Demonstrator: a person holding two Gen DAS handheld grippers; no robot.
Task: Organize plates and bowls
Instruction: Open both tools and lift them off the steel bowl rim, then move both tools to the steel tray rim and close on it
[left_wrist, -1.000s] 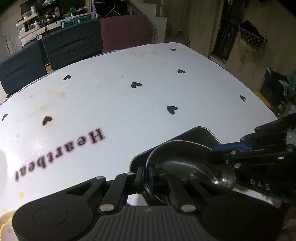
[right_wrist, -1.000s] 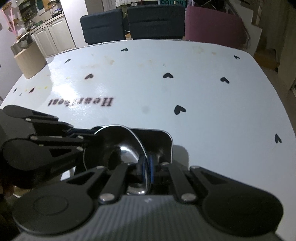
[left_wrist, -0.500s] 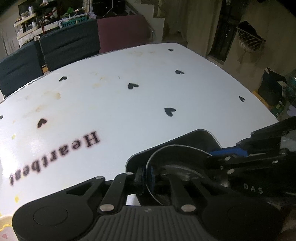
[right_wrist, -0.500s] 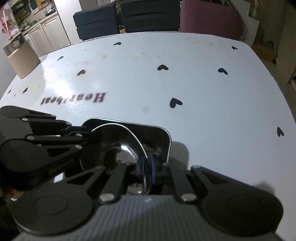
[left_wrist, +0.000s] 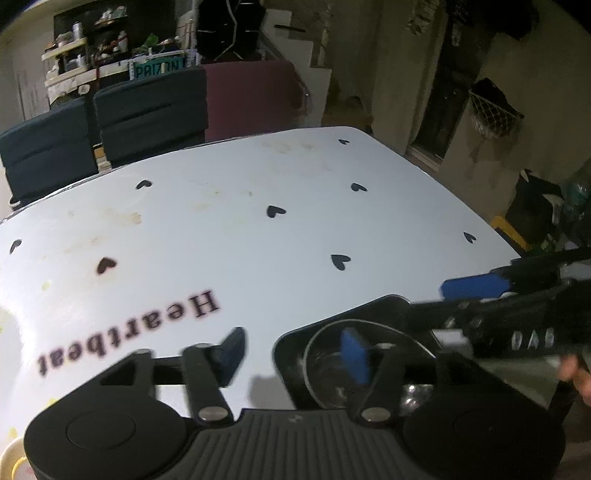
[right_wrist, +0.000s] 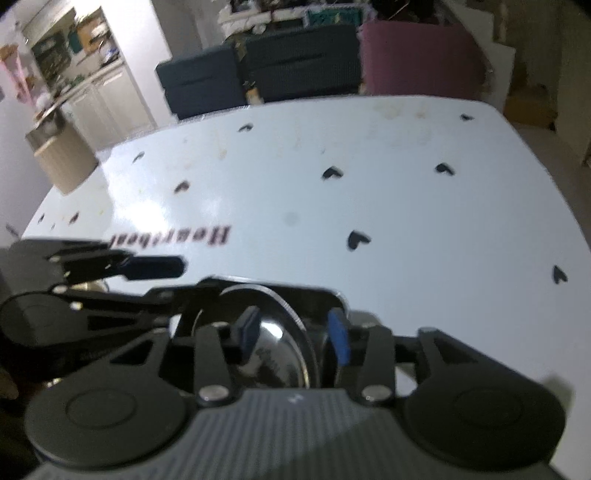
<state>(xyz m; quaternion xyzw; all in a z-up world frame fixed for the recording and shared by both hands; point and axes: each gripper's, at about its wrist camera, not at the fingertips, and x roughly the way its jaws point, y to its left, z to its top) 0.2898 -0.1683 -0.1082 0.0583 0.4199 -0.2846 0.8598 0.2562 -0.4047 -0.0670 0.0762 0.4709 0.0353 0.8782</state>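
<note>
A shiny steel bowl (left_wrist: 328, 373) sits inside a dark rounded-rectangle steel tray (left_wrist: 373, 308) on the white heart-print table (left_wrist: 258, 251). My left gripper (left_wrist: 292, 353) is over the tray's left side and its jaws are opening. One pad hangs outside the tray and the other over the bowl, neither pressing. In the right wrist view the bowl (right_wrist: 275, 356) and tray (right_wrist: 325, 295) lie under my right gripper (right_wrist: 293, 336). Its jaws are opening too, with the bowl's rim loose between the pads. Each gripper shows in the other's view: the right gripper (left_wrist: 456, 306) and the left gripper (right_wrist: 166, 282).
Dark blue chairs (left_wrist: 147, 114) and a maroon chair (left_wrist: 251, 99) stand along the table's far edge. A tan box (right_wrist: 62, 162) stands beyond the table's left corner. A pale yellow object (left_wrist: 13, 459) sits at the near left. A hand's fingertips (left_wrist: 576, 371) hold the right gripper.
Both grippers, shut on the bowl's rim before, have opened and let it go. Both have risen a little. The bowl stays in the tray.
</note>
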